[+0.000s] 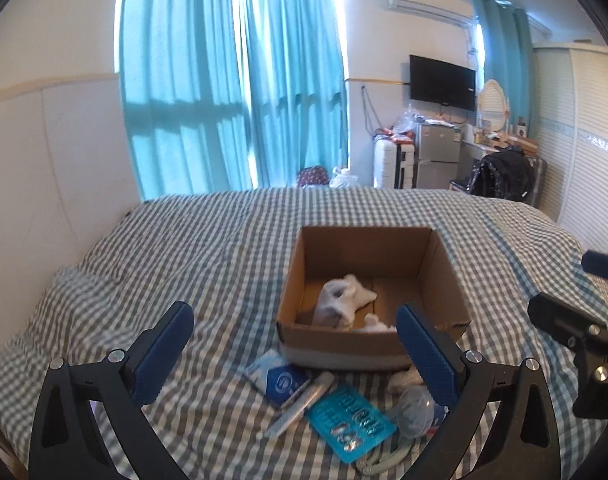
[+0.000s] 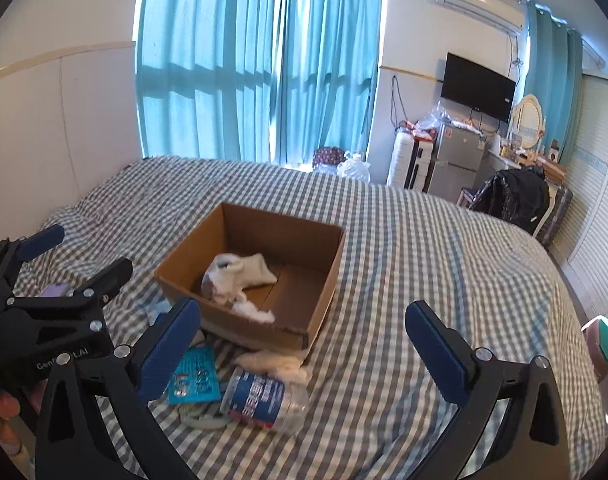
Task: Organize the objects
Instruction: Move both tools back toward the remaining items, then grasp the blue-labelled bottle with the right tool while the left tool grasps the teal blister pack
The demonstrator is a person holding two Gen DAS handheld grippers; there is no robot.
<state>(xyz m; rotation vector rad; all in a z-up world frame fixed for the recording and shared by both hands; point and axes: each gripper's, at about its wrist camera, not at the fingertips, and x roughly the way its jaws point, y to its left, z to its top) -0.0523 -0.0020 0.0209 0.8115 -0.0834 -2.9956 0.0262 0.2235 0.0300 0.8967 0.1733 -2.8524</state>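
Note:
An open cardboard box (image 1: 291,280) (image 2: 328,280) sits on the checked bed and holds white socks (image 1: 342,300) (image 2: 239,274). In front of it lie a blue-white packet (image 1: 277,380), a white tube (image 1: 299,406), a teal blister pack (image 1: 350,420) (image 2: 195,376), a clear plastic bottle (image 1: 414,410) (image 2: 263,398) with a blue label, a pale clip (image 1: 380,466) and white cloth (image 2: 275,364). My left gripper (image 1: 295,352) is open and empty above these items; it also shows in the right wrist view (image 2: 85,252). My right gripper (image 2: 304,348) is open and empty, to the right of the bottle.
The checked bedspread (image 1: 183,248) covers the whole bed. A wall runs along its left side, teal curtains (image 1: 231,80) hang behind. A fridge (image 1: 438,156), suitcase, TV and chair with a black jacket (image 2: 512,196) stand beyond the far right corner.

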